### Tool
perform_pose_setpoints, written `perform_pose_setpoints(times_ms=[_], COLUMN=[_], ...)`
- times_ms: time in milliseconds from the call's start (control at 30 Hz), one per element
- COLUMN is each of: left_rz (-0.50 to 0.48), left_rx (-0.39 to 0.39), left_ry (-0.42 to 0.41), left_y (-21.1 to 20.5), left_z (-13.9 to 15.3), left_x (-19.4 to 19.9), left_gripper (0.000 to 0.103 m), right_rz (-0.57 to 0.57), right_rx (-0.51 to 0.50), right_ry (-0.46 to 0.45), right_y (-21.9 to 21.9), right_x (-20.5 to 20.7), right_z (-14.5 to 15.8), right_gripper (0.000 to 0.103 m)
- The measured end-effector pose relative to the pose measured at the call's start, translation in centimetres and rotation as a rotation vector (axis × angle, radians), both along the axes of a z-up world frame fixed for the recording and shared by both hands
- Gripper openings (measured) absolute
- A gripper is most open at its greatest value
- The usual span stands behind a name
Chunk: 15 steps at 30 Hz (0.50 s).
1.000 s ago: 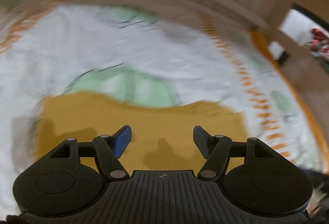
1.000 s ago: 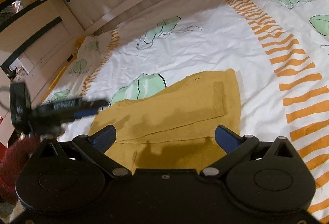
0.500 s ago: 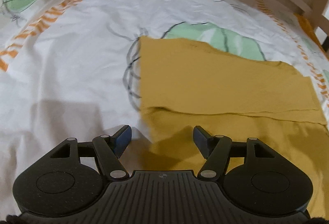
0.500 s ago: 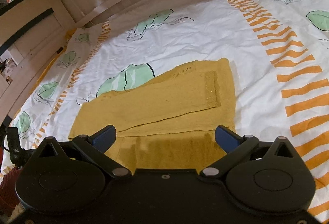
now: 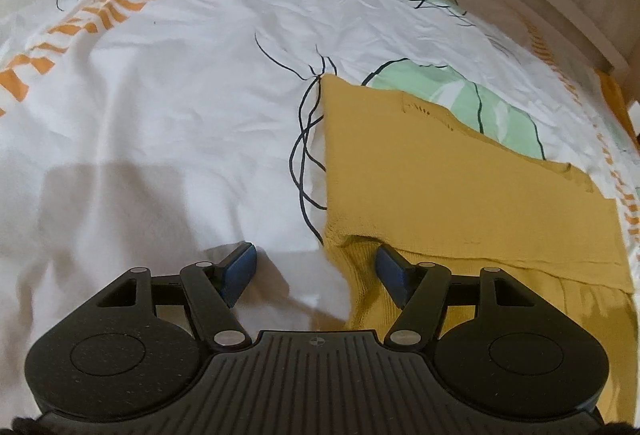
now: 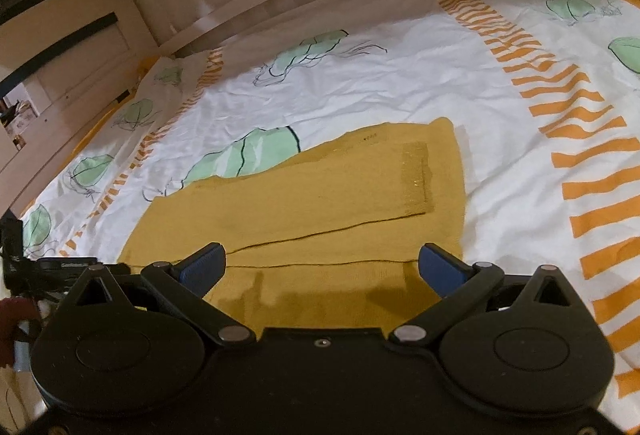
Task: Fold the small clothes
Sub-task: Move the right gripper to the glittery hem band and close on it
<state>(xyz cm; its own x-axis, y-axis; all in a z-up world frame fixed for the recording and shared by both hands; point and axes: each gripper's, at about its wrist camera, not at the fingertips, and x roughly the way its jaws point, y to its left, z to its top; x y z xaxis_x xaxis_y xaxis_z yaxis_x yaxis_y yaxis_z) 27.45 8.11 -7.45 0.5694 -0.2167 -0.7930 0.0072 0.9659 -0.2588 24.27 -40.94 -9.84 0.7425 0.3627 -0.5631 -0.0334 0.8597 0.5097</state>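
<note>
Right now I see the mustard knit garment (image 6: 320, 195) lying flat on the white bedsheet (image 5: 160, 115), filling the centre of the right wrist view and the right half of the left wrist view. It looks partly folded: a sleeve with a ribbed cuff (image 6: 416, 179) lies across the body. My left gripper (image 5: 316, 267) is spread wide at the garment's near corner, and my right gripper (image 6: 320, 267) is spread wide above its near edge, gripping nothing.
</note>
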Motion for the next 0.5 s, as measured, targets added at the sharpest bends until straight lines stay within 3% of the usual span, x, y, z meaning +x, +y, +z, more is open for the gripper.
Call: perform_pose_setpoints(times_ms=[500], left_rz=[-0.008], left_rx=[-0.009], left_ry=[0.0], left_y=[0.1], left_z=[0.0], left_x=[0.2], left_gripper=[0.065], right_rz=[-0.097], right_rx=[0.101], right_ry=[0.068], right_y=[-2.5], right_x=[7.4], right_z=[-3.3], right_gripper=[0.103])
